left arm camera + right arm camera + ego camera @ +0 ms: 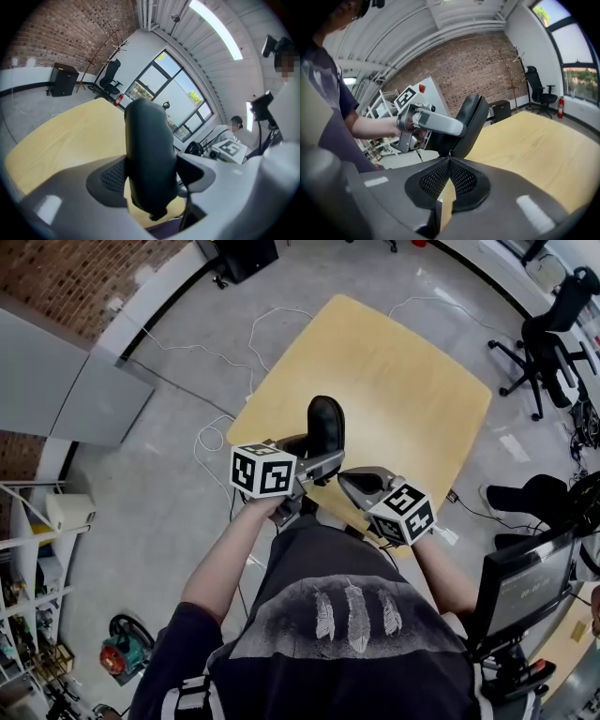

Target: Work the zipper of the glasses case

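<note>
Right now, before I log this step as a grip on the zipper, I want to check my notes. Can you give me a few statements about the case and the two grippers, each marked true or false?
1. The left gripper has the black glasses case clamped between its jaws. True.
2. The glasses case lies flat on the table. False: it is held upright in the air near the table's front edge.
3. The right gripper has its jaws wide apart. False: they are closed together, with the tips at the lower edge of the case. Whether they pinch the zipper pull cannot be made out.
4. The table top is light wood. True.
</note>
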A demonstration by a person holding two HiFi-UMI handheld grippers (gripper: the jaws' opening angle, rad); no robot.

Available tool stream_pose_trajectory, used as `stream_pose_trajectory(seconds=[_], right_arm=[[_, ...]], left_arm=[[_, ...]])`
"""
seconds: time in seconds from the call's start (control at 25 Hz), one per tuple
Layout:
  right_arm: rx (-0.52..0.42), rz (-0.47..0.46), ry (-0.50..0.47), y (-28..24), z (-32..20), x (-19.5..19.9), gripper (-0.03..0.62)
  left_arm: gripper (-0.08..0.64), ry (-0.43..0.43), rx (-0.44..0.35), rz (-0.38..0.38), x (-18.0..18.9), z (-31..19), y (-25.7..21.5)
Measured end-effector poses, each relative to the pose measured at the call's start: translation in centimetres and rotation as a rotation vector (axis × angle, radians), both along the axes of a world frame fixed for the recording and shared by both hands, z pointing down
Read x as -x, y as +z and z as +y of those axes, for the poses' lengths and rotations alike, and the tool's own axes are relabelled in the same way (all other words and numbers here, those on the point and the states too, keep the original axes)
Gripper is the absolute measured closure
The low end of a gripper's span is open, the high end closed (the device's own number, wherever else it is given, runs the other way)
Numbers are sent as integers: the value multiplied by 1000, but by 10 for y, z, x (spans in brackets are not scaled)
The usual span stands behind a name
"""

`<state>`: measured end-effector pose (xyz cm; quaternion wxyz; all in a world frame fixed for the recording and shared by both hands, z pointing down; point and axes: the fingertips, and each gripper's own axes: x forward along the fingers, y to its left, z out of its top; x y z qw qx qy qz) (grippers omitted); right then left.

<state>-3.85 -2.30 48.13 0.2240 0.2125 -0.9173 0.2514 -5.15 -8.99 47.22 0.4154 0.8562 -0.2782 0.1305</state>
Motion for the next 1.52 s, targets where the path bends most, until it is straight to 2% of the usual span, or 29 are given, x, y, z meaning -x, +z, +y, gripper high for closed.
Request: stream_pose_trajectory(seconds=[0.16,0.32,0.48,0.64,0.84,0.88,0.96,1.0,1.04,1.12,1.16,1.24,1.36,1.44,1.52], right_arm=[[-50,28,-21,-4,2,-4,589],[-98,93,-60,-4,11,-9,589],[-243,258,-162,-1,19,-12,589],[-415,454,-311,7,28,-12,589],[-440,498,-360,9,30,-16,589],[-443,500,-351,10,28,-18,589],[-447,502,-282,5,15,-29,594],[-439,496,-245,2,6,-36,594],[-426,491,-232,-1,-1,-41,594],[-391,485,-283,2,-2,-45,594],[-356,468,-316,7,3,-44,594],[-256,397,-340,14,18,-40,592],[-119,270,-281,21,30,-32,589],[-9,158,-235,20,33,-24,461],[81,58,-176,14,31,-18,448]], left_arm=[[249,40,26,24,-6,3,1],[256,144,68,-4,-15,12,6],[259,226,136,-27,-17,23,12],[262,301,220,-111,-20,35,32],[267,367,324,-120,-23,43,40],[267,408,334,-156,-22,49,45],[271,555,332,-320,-11,74,66],[265,606,336,-371,-6,85,77],[264,602,365,-345,-5,92,81],[264,483,448,-183,-11,86,78],[261,424,470,-135,-13,79,79],[258,357,485,-94,-14,68,81],[255,320,452,-16,-21,55,62],[253,319,398,5,-27,48,43],[252,329,337,-13,-31,42,27]])
